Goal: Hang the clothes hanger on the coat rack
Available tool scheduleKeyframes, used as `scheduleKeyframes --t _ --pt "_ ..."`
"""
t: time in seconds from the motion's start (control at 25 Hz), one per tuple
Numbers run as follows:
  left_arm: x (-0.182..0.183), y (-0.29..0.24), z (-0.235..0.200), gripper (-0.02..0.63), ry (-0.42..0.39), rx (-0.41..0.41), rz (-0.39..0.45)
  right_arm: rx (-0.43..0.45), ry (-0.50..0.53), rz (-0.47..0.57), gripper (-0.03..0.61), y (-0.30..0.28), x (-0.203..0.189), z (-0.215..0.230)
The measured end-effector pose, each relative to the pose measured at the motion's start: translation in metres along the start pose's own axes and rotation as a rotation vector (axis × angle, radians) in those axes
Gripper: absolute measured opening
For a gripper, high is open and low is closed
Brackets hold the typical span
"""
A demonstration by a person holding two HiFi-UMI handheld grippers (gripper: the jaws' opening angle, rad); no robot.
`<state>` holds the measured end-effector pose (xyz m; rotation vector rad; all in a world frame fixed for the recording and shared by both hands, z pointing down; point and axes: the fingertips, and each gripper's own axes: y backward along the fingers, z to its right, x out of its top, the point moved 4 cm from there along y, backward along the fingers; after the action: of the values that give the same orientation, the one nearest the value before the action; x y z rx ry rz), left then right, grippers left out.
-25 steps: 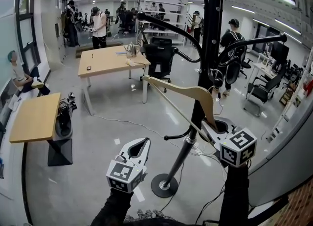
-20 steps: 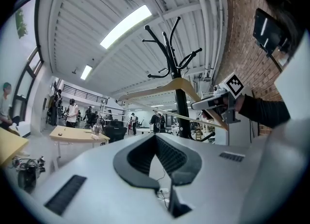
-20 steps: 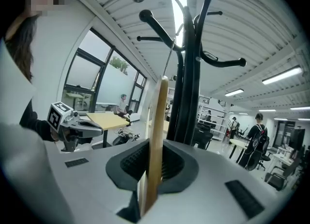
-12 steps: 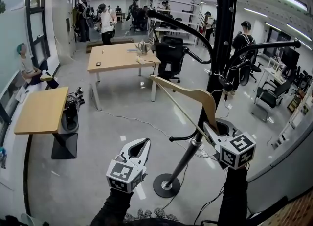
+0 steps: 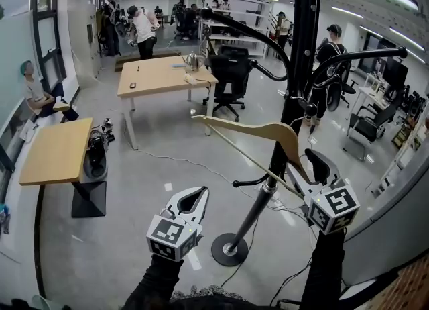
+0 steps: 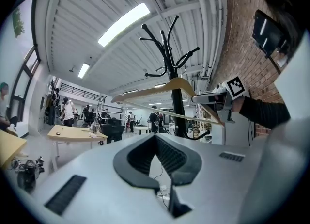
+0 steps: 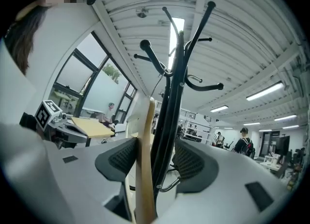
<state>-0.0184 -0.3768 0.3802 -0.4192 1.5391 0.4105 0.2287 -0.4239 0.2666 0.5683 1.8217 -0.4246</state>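
Head view, hanger placement. Wooden clothes hanger [image 5: 258,129] is seen tilted against the black coat rack [image 5: 293,94]: one arm runs out toward 9 o'clock, the other drops toward 5 o'clock, where it ends at the right gripper [image 5: 316,168]. The hanger's hook lies close against the pole, near a short peg; whether it bears on that peg cannot be told.

Right gripper view: the jaws are opening and stand wide apart. The hanger's wooden arm is seen between them, just beside the pad at 9 o'clock, with the rack's pole behind it. A clear gap is noted on the 3 o'clock side, so the wood is not pinched.

Left gripper [image 5: 192,198] is held low in the head view, at 9 o'clock of the right gripper and well apart from the hanger. Its jaws are closed tip to tip, with nothing between them. The rack's round base [image 5: 229,249] is noted on the floor at 5 o'clock of the left gripper.
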Motion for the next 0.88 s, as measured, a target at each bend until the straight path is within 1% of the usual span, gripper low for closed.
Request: scheduleKeyframes --t 0.16,0.36,0.56,0.64,0.8,0.88 --pt "0.005 0.006 0.004 0.008 0.0 -0.03 0.003 -0.027 0.008 0.004 0.225 0.019 0.01 -0.008" --pt "0.01 0.018 0.014 0.008 -0.036 -0.103 0.015 -0.087 -0.044 0.007 0.225 0.042 0.01 -0.017" --pt "0.015 0.04 0.021 0.008 -0.042 -0.172 0.017 -0.17 -0.067 -0.02 0.225 0.072 0.007 -0.04" --pt "0.016 0.052 0.025 0.008 -0.029 -0.209 0.013 -0.21 -0.076 -0.032 0.225 0.088 0.003 -0.053" --pt "0.01 0.078 0.027 0.008 -0.039 -0.237 0.014 -0.294 -0.072 -0.034 0.225 0.123 0.003 -0.081" --pt "0.007 0.092 0.033 0.008 -0.044 -0.265 0.014 -0.338 -0.079 -0.029 0.224 0.144 0.005 -0.097"
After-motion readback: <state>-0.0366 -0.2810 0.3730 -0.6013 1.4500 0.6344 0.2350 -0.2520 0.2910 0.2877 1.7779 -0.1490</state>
